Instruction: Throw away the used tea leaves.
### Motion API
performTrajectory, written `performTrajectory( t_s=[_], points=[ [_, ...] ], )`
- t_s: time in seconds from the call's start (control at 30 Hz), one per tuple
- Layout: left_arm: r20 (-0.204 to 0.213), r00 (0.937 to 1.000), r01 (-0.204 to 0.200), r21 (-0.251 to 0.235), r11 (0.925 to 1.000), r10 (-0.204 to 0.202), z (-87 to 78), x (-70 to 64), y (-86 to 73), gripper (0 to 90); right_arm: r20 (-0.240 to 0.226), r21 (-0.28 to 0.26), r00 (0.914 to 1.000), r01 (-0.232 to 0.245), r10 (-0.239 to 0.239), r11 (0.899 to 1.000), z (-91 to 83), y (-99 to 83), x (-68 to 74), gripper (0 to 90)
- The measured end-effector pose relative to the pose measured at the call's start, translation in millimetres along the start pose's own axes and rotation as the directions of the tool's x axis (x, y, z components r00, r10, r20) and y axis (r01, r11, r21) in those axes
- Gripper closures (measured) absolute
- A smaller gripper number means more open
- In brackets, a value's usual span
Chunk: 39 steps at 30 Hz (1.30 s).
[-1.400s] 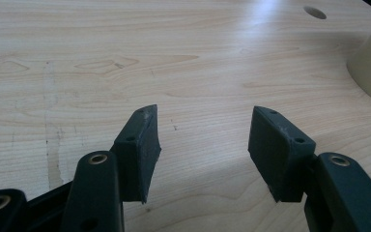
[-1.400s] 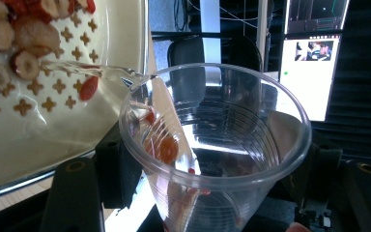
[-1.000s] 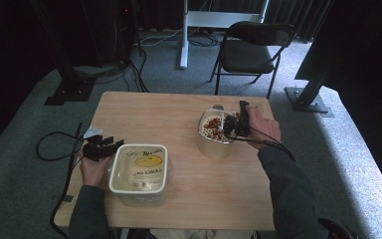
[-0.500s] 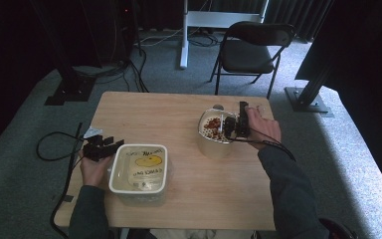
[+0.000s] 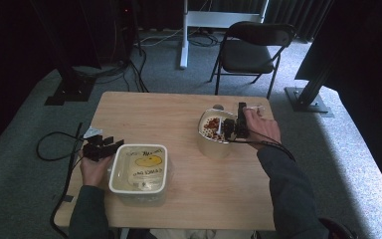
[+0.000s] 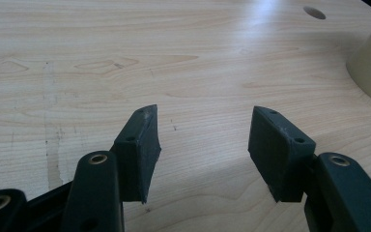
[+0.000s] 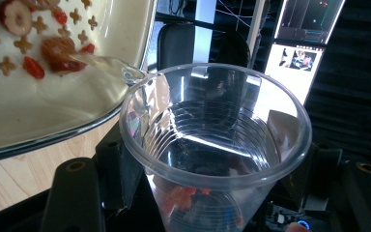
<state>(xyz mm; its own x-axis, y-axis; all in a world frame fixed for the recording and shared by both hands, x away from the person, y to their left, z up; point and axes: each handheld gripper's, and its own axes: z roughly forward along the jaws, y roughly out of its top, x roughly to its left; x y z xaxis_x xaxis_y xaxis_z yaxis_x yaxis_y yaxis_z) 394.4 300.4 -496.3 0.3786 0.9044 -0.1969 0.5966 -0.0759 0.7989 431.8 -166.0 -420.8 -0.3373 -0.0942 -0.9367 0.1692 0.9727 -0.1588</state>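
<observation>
the right tongs [image 5: 229, 128] are squeezing a clear cup [image 7: 216, 140] over the far right part of the table [image 5: 154, 107], tipped against the rim of the bowl [image 5: 214, 144]. in the right gripper view the cup's mouth is facing the camera and its rim is touching the bowl's edge; its long way is running from the tongs out toward the bowl. a few red bits are lying deep in the cup, hard to make out through the plastic. the bowl is holding cereal [image 7: 17, 17] and is cut off at the top and left of that view.

the left tongs [image 5: 102, 148] are sitting at the table's left edge, just beside a tub [image 5: 139, 172] with a lid. their jaws are standing apart with nothing between them, over bare wood. there is open table between the tub and the bowl, and along the far edge. in the left gripper view the bowl is peeking in at the right, cut off.
</observation>
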Motion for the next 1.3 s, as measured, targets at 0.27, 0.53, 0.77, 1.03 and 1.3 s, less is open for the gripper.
performTrajectory(
  t_s=[0.27,0.53,0.77,1.03,1.3],
  points=[
    [-0.005,1.0,-0.006,0.007,1.0,0.006,0.7,-0.4,-0.3,45.3,0.005,-0.002,0.9999,0.014,-0.014,1.0,-0.2,1.3,1.0,32.5],
    [-0.004,1.0,-0.005,0.005,1.0,0.005,0.4,-0.1,-0.1,45.3,0.005,-0.003,0.9997,0.025,-0.025,1.0,-0.4,4.1,2.5,32.5],
    [-0.004,1.0,-0.004,0.006,1.0,0.004,0.6,-0.1,0.0,45.3,0.003,-0.01,0.9997,0.025,-0.025,1.0,-1.3,5.9,2.3,32.5],
    [-0.002,1.0,-0.004,0.007,1.0,0.004,0.8,0.0,0.2,45.3,-0.001,-0.018,0.999,0.044,-0.044,0.999,-2.4,8.9,3.9,32.5],
    [-0.002,1.0,-0.005,0.007,1.0,0.005,0.7,0.0,0.3,45.3,0.01,-0.011,0.9974,0.072,-0.072,0.997,-3.6,10.9,3.7,32.5]
  ],
)
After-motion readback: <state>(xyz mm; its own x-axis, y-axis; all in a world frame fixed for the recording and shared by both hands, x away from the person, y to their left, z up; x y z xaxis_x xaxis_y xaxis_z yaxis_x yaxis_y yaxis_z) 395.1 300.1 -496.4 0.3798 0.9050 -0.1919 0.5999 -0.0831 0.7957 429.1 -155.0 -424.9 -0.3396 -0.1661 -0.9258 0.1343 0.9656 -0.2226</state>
